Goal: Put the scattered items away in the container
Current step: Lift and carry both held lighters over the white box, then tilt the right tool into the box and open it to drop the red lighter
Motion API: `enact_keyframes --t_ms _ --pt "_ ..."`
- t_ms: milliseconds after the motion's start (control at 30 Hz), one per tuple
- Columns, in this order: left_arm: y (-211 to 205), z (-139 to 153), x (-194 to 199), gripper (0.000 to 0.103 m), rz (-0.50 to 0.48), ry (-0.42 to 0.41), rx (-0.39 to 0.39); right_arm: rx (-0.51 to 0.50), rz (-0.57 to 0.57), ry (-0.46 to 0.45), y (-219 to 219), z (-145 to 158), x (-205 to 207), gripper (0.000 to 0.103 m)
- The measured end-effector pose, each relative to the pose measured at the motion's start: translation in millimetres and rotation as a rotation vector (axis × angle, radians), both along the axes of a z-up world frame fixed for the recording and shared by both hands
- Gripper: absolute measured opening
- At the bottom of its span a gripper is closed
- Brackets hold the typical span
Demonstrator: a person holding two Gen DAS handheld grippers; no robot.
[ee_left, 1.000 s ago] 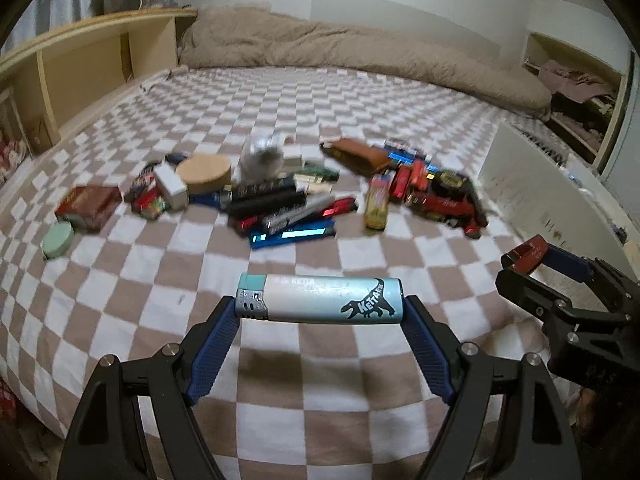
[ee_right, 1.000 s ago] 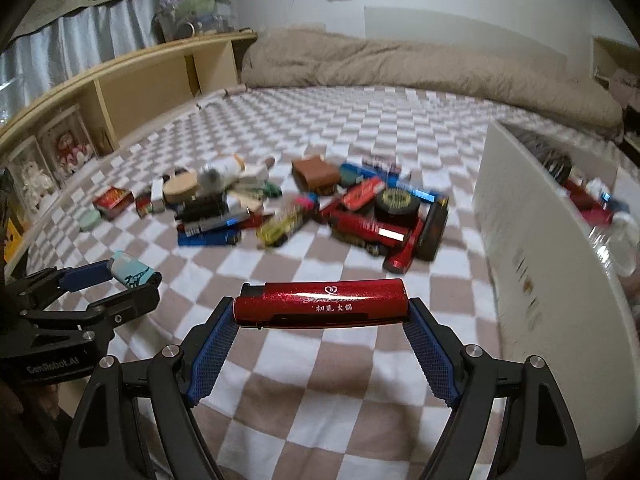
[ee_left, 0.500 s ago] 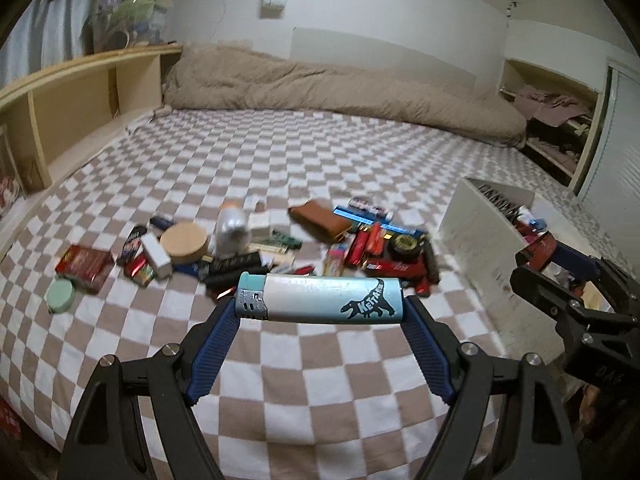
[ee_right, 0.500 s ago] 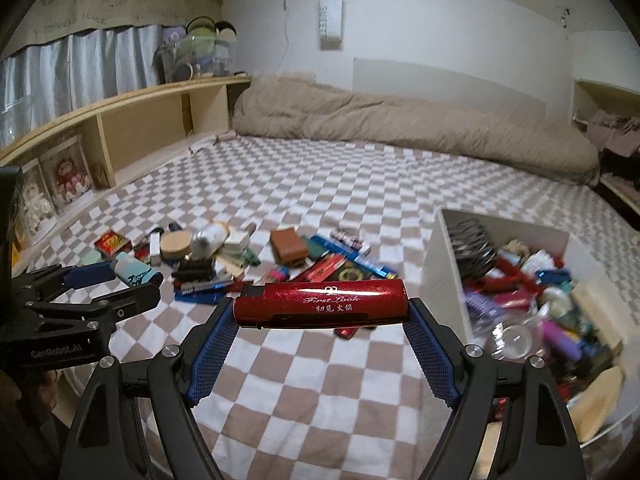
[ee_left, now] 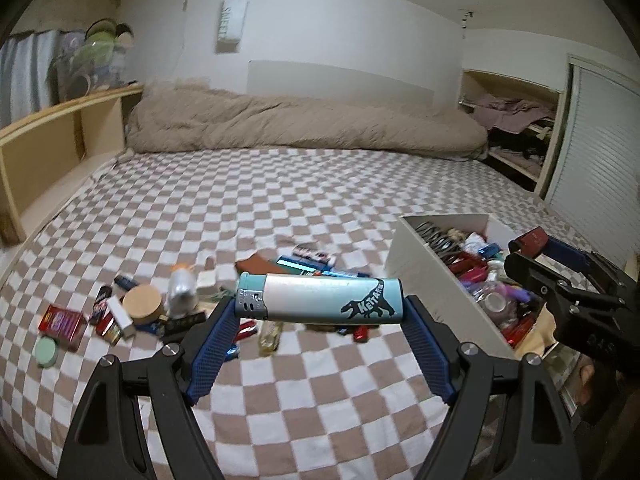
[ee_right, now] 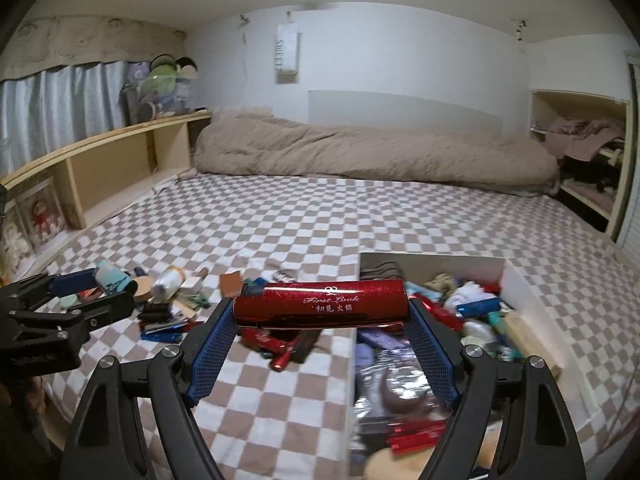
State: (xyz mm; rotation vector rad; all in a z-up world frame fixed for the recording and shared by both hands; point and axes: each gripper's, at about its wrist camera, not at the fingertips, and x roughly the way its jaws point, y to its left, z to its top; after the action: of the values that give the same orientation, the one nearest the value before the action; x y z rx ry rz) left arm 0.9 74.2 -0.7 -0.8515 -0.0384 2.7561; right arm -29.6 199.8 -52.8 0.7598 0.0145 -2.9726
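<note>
Risk: each lighter is pinched only by its ends, so either could pivot out and drop onto the bed short of the white container (ee_right: 505, 280); its contents already sit heaped | state: left tool (ee_left: 320, 312) clamps teal dinosaur lighter (ee_left: 318, 300); right tool (ee_right: 320, 312) clamps glossy red lighter (ee_right: 320, 305), over container's near edge | remaining: scattered pile (ee_left: 132, 312) on checked bed (ee_left: 280, 200)

A rumpled beige quilt (ee_left: 304, 128) lies far ahead of the tool across the brown-and-white checkered bed (ee_left: 280, 196); a pale wooden shelf (ee_right: 120, 160) runs along its left.
</note>
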Motion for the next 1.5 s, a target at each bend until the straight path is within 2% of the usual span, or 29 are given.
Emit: enact_keyframes --t_ms 200,533,900,1100,1267,1500 --pt "29.2 9.6 -2.0 0.082 -0.056 0.018 0.013 0.019 -0.046 0.009 30.2 8.8 2.1 0.084" --pt "79.3 11.5 -6.4 0.082 -0.164 0.008 0.032 0.036 -0.107 -0.040 83.5 14.5 -9.1 0.084" --pt "128.4 3.6 -14.8 0.082 -0.262 -0.026 0.057 -0.013 -0.160 -0.118 138.7 14.3 -40.9 0.084" --pt "148.8 -9.3 -16.3 0.082 -0.306 -0.066 0.065 -0.098 -0.158 -0.180 163.4 5.4 -69.4 0.084" --pt "161.2 -18.1 -21.1 0.082 -0.329 -0.095 0.069 -0.154 -0.159 -0.273 179.8 -8.2 -104.2 0.084" --pt "166.3 -24.9 -27.1 0.082 -0.341 -0.112 0.073 -0.350 -0.188 -0.378 204.3 -31.1 -145.5 0.084"
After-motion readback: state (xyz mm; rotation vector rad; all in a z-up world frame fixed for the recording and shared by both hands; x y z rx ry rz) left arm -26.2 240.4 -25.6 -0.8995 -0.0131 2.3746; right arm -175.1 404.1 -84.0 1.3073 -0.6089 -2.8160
